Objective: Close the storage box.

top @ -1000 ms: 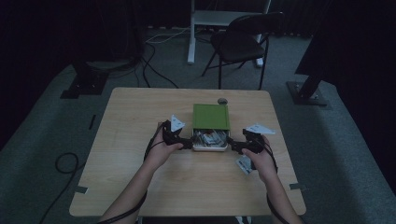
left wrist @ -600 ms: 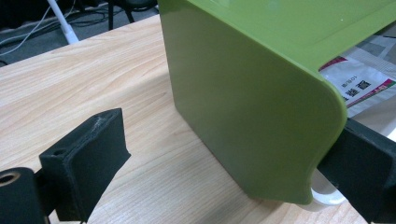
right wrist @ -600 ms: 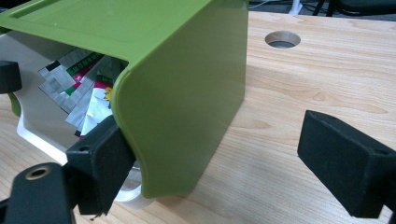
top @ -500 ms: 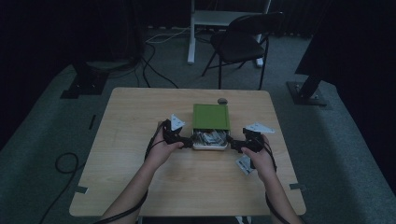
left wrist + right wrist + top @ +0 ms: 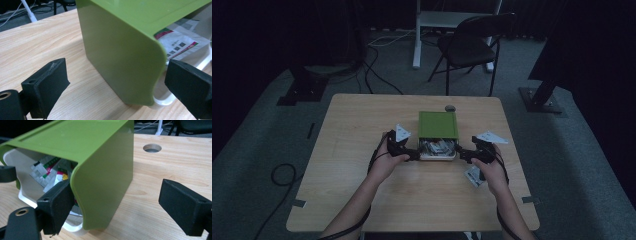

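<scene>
Overhead, pale wooden table (image 5: 362,150), dark room

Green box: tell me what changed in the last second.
Nothing visibly moved. The green box sits mid-table with its white tray poking out toward the person. The left gripper and right gripper stay open at the tray's two ends.

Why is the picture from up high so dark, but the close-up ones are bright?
High view: dim room, so the green box and table look murky and soft. Left gripper view: the box is brightly lit, with a shadow beside it. Right gripper view: near jaws slightly blurred.
</scene>
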The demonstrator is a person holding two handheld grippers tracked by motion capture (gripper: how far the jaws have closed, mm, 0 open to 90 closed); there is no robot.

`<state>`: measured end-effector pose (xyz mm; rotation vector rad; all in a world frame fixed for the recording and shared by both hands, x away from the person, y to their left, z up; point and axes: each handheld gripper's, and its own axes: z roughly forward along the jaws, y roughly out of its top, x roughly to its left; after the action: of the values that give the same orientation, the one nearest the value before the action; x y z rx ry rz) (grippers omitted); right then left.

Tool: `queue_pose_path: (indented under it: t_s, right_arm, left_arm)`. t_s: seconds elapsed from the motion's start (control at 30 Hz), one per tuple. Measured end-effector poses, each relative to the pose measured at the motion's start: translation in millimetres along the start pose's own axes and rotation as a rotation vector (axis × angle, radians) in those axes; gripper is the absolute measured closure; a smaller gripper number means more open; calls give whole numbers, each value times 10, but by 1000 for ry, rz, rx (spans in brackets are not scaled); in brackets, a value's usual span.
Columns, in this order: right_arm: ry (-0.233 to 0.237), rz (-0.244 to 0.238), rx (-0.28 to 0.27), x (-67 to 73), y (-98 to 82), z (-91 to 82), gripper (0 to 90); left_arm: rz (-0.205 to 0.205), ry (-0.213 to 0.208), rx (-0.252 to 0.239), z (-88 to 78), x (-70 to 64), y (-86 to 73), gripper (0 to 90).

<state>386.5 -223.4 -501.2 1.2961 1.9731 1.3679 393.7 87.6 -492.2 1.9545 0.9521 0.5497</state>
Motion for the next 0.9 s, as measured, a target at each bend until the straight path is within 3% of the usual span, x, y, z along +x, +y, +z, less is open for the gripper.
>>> queue_pose_path:
  t_s: [0.27, 0.5, 0.9]
  right_arm:
    - [9, -32, -13, 19, 4, -97, 128]
    - [-1, -40, -14, 15, 4, -170, 128]
    - [-38, -40, -10, -75, -51, -275, 128]
  left_arm:
    - [-9, -11, -35, -139, -36, 15, 53]
    - [-22, 28, -45, -218, 3, 28, 53]
    - [-26, 48, -40, -309, 67, -44, 53]
